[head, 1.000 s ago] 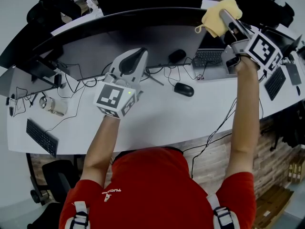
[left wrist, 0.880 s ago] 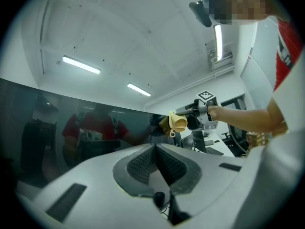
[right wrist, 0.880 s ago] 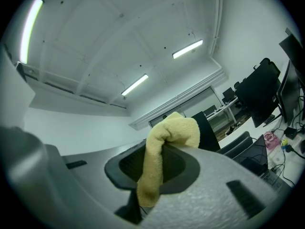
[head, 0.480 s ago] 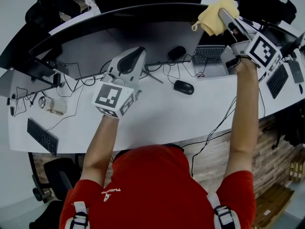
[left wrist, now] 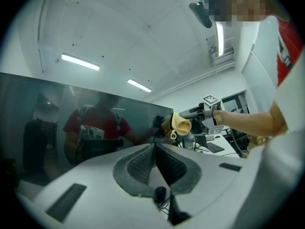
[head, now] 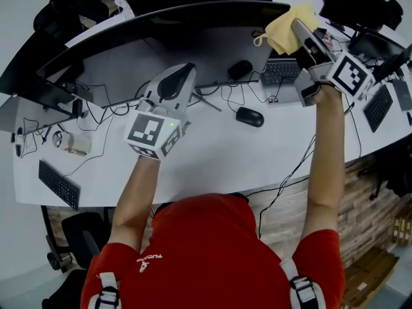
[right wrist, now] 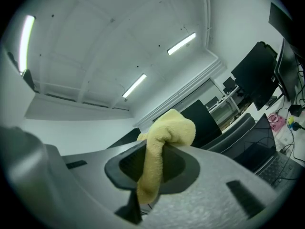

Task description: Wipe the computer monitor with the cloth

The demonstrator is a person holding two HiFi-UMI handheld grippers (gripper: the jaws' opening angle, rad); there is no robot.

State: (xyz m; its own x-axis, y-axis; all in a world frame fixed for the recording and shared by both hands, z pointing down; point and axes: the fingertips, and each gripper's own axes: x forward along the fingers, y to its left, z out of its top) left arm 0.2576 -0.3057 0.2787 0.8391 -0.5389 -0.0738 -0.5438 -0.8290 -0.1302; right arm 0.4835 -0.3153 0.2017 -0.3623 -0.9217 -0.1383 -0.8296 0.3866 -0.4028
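The wide curved monitor [head: 161,44] stands on the white desk [head: 212,159]; its dark screen [left wrist: 71,123] reflects the person. A yellow cloth [head: 283,29] sits at the monitor's upper right corner, with my right gripper [head: 297,29] shut on it. In the right gripper view the cloth [right wrist: 164,137] bulges out above the jaws and hangs down between them at the right gripper [right wrist: 151,168]. My left gripper [head: 174,85] is held low before the middle of the screen, shut and with nothing in it. From the left gripper [left wrist: 153,161] I see the cloth [left wrist: 181,125] at the screen's right edge.
Two black mice [head: 249,116] [head: 239,71], a keyboard [head: 282,74] and loose cables lie under the monitor. A metal cup [head: 71,143] and another keyboard [head: 56,184] are at the left. More screens and a keyboard [head: 376,107] crowd the right end.
My right gripper has carried the cloth a little to the left and down, along the monitor's upper right corner. The left gripper has stayed where it was.
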